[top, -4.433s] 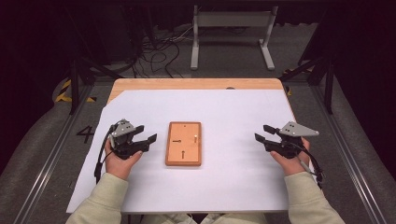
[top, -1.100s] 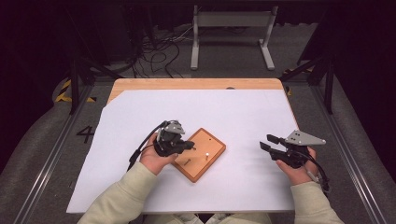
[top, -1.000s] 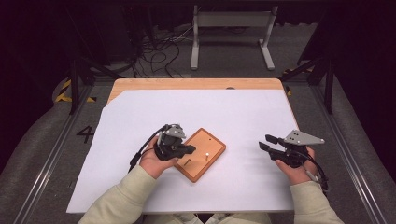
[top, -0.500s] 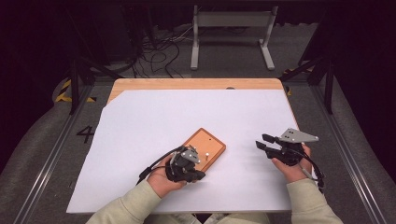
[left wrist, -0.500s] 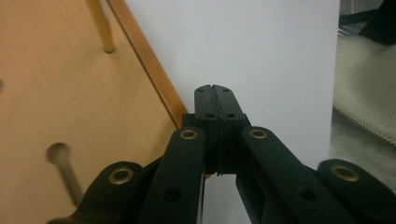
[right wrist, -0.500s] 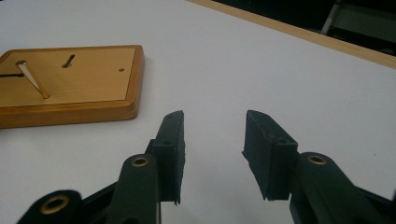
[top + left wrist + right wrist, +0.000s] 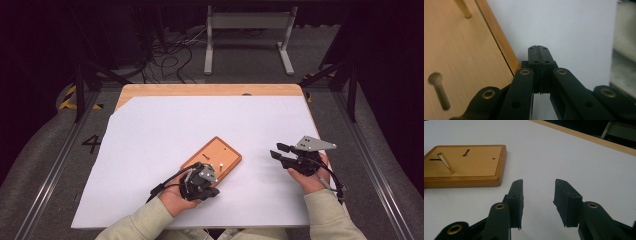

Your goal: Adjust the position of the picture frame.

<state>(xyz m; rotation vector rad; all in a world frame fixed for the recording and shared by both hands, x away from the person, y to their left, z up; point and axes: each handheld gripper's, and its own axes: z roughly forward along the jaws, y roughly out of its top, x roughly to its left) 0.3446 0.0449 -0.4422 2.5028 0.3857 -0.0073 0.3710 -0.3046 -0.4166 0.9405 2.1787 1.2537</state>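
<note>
Lying turned at an angle near the middle of the white sheet (image 7: 150, 130), the wooden board (image 7: 212, 157) carries thin pegs (image 7: 446, 162) standing from its face. The left gripper (image 7: 212, 191) rests just beside the board's near corner, its jaws pressed together on nothing. The right gripper (image 7: 276, 151), held well apart to the right, points toward the board with jaws spread.

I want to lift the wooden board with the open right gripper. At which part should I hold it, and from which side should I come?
Grip the wooden board at its edge, at the corner nearest the right gripper, coming in low from the right. It is a thin, flat slab lying tilted on the white sheet, so probably only the rim fits between the jaws; the pin stands away from that corner.
</note>
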